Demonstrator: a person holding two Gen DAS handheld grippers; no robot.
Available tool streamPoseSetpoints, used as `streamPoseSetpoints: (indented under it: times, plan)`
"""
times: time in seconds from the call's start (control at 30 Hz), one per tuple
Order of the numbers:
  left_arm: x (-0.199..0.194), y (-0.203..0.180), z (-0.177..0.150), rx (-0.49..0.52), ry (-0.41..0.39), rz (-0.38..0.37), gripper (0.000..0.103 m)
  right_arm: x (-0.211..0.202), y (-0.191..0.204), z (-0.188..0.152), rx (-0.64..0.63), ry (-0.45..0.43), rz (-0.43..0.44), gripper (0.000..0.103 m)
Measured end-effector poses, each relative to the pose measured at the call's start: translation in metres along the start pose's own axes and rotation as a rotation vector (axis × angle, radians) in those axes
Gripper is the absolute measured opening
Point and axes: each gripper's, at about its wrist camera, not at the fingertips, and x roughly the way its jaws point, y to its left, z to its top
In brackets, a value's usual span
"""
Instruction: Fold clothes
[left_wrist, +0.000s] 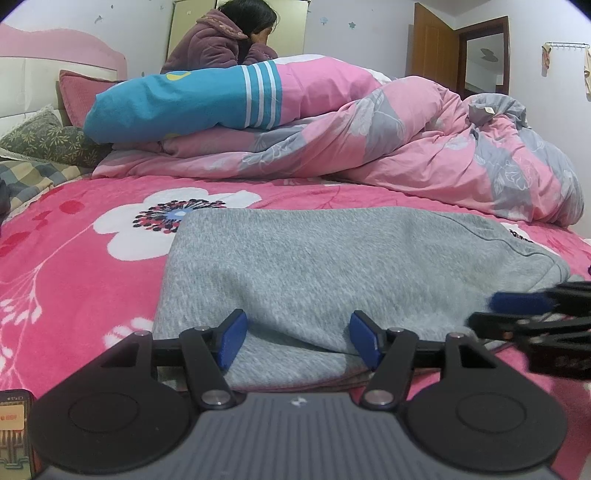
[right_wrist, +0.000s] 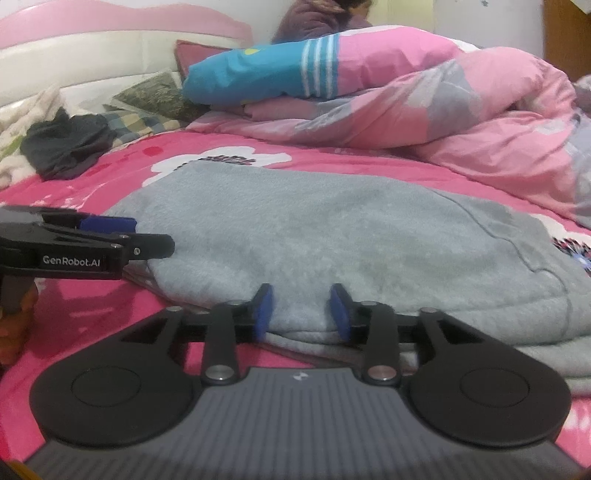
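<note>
A grey sweatshirt lies folded flat on the pink flowered bedspread. My left gripper stands open at its near edge, and a low ridge of grey cloth rises between the blue pads without being squeezed. In the right wrist view the same sweatshirt shows stacked layers along its near edge. My right gripper is open there, narrower than the left, with grey cloth between its pads. Each gripper appears side-on in the other's view: the right gripper at the right, the left gripper at the left.
A pink and grey quilt is heaped across the far side, with a blue and pink bundle on top. A person in a purple jacket sits behind it. A dark garment lies at the far left near pillows.
</note>
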Motion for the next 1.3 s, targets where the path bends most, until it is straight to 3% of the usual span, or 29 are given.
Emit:
streamPoseSetpoints:
  times: [0.13,0.27,0.33,0.4,0.6,0.63,0.73,0.9,1.07,1.1,1.2,1.3]
  plan:
    - [0.000,-0.002,0.000,0.005,0.002,0.004,0.064,-0.029,-0.027,0.006,0.086,-0.069,-0.022,0.045]
    - [0.001,-0.002,0.001,0.009,0.003,0.006,0.064,-0.030,-0.070,0.001,0.061,-0.050,-0.207,0.045]
    - [0.001,-0.002,0.001,0.009,0.003,0.005,0.065,-0.016,-0.102,-0.015,0.141,0.057,-0.221,0.042]
    - [0.001,-0.002,0.000,0.010,0.003,0.005,0.065,-0.023,-0.117,-0.011,0.235,0.040,-0.167,0.037]
    - [0.000,-0.001,0.000,0.001,0.002,-0.003,0.065,-0.016,-0.127,0.041,0.198,-0.047,-0.199,0.038]
    - [-0.001,0.000,0.000,-0.002,0.001,-0.006,0.065,-0.005,-0.136,0.043,0.205,-0.036,-0.222,0.038]
    - [0.000,0.001,-0.001,-0.008,0.003,-0.013,0.065,0.031,-0.166,0.019,0.231,0.105,-0.317,0.034]
    - [0.000,0.001,-0.001,-0.012,0.003,-0.015,0.065,0.029,-0.137,0.053,0.176,0.157,-0.419,0.037]
    - [0.000,0.003,-0.001,-0.022,0.002,-0.025,0.066,0.058,-0.119,0.096,0.131,0.065,-0.283,0.037]
    - [0.000,0.004,-0.001,-0.026,0.002,-0.027,0.066,0.071,-0.124,0.098,0.136,0.069,-0.281,0.037]
    - [-0.001,0.008,-0.001,-0.047,-0.002,-0.048,0.068,0.101,-0.152,0.077,0.132,0.179,-0.438,0.036]
    - [-0.002,0.011,-0.001,-0.063,-0.005,-0.066,0.069,0.087,-0.177,0.051,0.140,0.161,-0.415,0.034]
